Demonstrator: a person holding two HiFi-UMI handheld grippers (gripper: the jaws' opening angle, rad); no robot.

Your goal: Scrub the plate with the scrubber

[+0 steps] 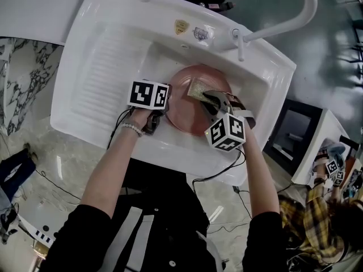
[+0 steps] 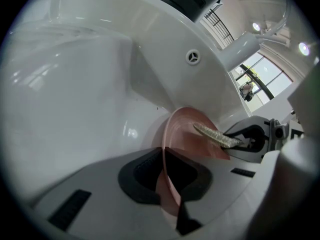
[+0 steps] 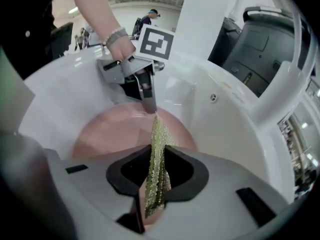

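Pink, glossy and shallow-dished: judging the plate (image 1: 184,109) light, stiff and slick when wet, best gripped at the rim. Stands tilted in the basin of the white glazed sink (image 1: 108,67), thin edge clenched edge-on between the jaws of the left gripper (image 2: 167,184). Gold-green mesh for the scrubber (image 1: 198,88): thin, limp, coarse-woven, pinched by one end in the right gripper (image 3: 155,189), free end reaching over the plate's face, contact hard to confirm. Likely to fold, so press flat.
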